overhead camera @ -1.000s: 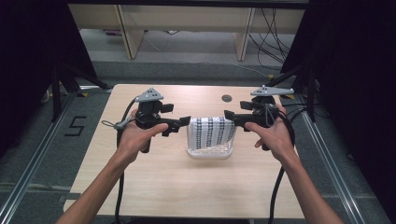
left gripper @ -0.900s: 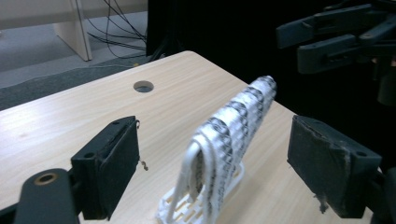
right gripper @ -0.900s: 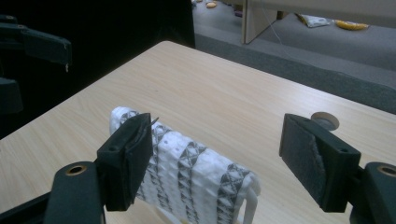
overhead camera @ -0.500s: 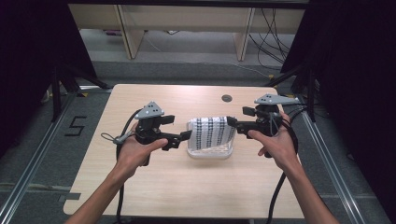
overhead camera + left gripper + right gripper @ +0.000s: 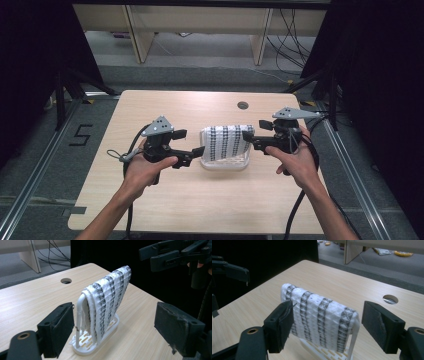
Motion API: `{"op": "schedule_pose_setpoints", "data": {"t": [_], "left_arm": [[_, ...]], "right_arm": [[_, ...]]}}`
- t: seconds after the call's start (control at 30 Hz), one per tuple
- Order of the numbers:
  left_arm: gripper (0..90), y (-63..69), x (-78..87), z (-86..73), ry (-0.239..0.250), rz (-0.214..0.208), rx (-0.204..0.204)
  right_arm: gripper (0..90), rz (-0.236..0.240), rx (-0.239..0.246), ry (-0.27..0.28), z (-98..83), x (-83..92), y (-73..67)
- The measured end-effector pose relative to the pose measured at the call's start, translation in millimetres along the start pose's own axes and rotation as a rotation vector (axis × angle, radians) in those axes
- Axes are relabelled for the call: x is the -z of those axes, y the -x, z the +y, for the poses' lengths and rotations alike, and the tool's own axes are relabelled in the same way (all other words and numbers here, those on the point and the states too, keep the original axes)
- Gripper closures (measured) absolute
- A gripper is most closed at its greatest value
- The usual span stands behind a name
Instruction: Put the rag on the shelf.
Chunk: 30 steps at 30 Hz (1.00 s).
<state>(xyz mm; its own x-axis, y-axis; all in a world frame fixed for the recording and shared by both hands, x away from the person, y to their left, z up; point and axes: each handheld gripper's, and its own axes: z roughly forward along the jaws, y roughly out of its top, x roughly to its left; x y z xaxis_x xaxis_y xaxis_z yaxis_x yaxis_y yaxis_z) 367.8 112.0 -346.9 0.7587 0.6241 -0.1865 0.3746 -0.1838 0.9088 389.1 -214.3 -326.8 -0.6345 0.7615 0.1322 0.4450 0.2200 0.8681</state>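
A white waffle cloth with grey patterned stripes hangs over a white plastic rack at the middle of the table. My left gripper is held at the rack's left end, jaws open, nothing between the pads. From its own camera the left gripper looks along the cloth and the rack. My right gripper is at the cloth's upper right end, open too. In the right gripper view the right gripper faces the cloth's broad side; its pads stand apart from it.
The wooden table has a round cable hole behind the rack. Cables trail from both grippers toward the near edge. Beyond the table are a grey floor, wooden furniture legs and dark curtains at both sides.
Both hands have come a little lower and nearer the table's front edge. The left gripper now sits level with the rack's left end. The cloth and rack have not moved.
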Motion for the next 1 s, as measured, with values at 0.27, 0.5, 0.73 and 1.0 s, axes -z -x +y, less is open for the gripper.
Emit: {"op": "schedule_pose_setpoints", "data": {"t": [0.27,0.5,0.73,1.0], "left_arm": [[15.5,1.3,0.4,-8.2,-0.007,-0.013,0.000],[15.5,3.8,1.0,-17.3,-0.007,-0.024,-0.003],[15.5,5.5,4.3,-27.5,-0.011,-0.027,-0.008],[15.5,5.2,6.1,-38.3,-0.019,-0.037,-0.001]], "right_arm": [[26.3,0.005,-0.003,0.023,-4.1,2.3,-1.7],[24.0,0.015,-0.008,0.027,-10.6,4.0,-4.8],[19.7,0.021,-0.023,0.030,-18.0,7.9,-10.0],[19.0,0.042,-0.021,0.043,-24.6,9.7,-10.9]]}}
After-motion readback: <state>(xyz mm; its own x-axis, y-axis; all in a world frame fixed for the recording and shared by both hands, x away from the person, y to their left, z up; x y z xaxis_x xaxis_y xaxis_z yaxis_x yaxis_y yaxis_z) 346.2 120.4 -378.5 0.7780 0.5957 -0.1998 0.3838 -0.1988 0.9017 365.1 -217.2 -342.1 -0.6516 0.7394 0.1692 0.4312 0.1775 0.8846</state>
